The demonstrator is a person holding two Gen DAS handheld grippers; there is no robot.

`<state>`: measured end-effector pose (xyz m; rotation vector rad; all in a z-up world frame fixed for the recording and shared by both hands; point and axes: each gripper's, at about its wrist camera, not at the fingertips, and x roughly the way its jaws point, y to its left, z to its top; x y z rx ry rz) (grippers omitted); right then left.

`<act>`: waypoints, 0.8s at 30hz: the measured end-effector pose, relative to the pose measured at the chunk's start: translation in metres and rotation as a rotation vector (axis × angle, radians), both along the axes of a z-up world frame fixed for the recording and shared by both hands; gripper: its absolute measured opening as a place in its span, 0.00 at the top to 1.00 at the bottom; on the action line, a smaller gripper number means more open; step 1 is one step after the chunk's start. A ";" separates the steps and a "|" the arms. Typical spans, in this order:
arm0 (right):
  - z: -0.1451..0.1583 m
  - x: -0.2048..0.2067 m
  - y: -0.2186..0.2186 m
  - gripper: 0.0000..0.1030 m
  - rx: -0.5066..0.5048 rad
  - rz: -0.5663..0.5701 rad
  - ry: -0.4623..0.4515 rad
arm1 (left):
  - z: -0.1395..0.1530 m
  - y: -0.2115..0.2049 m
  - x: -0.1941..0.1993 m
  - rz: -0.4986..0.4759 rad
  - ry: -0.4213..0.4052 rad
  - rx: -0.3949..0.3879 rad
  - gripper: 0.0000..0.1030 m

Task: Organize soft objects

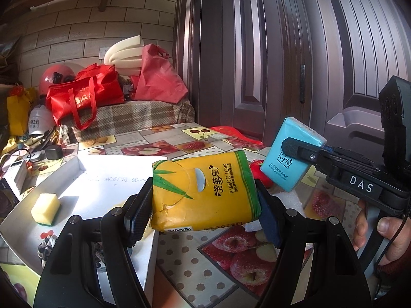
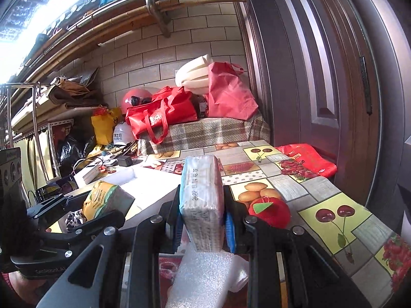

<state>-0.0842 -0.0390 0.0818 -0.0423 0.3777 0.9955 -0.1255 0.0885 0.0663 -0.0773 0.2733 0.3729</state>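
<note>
Left gripper (image 1: 205,202): jaws pinch the yellow tissue pack (image 1: 205,190) by its two short ends; the pack is lifted off the tablecloth (image 1: 179,256), tilted, its printed face toward the left wrist camera.
Yellow tissue pack, place: in the air at the right edge of the white tray (image 1: 108,179), partly over the tray's rim.
Right gripper (image 2: 201,220): jaws clamp the blue tissue pack (image 2: 201,202) on its two broad faces; the narrow stamped edge faces the right wrist camera.
Blue tissue pack, place: held above the table, to the right of the yellow pack and apart from it; in the left wrist view it shows as a light blue block (image 1: 290,154).
In the tray: one yellow sponge (image 1: 46,208) with a green underside, well left of the yellow pack.
Below the right gripper: a white foam sheet (image 2: 203,277) lies on the tablecloth.
Beside it: one red apple-shaped soft toy (image 2: 269,210) with a green leaf, just right of the right jaws, on the table.
Count: two tissue packs, one sponge, one red toy, one foam sheet, one tray.
Behind: red bags (image 1: 84,95) and a red helmet (image 1: 56,78) on a plaid-covered surface.
</note>
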 end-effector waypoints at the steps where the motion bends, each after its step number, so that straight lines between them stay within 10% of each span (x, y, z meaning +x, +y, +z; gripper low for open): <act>1: 0.000 -0.002 0.002 0.74 -0.002 0.007 0.000 | 0.000 0.001 -0.001 0.005 0.000 0.003 0.29; 24: -0.020 -0.033 0.077 0.74 -0.108 0.181 0.040 | -0.007 0.117 -0.076 0.372 -0.013 -0.006 0.29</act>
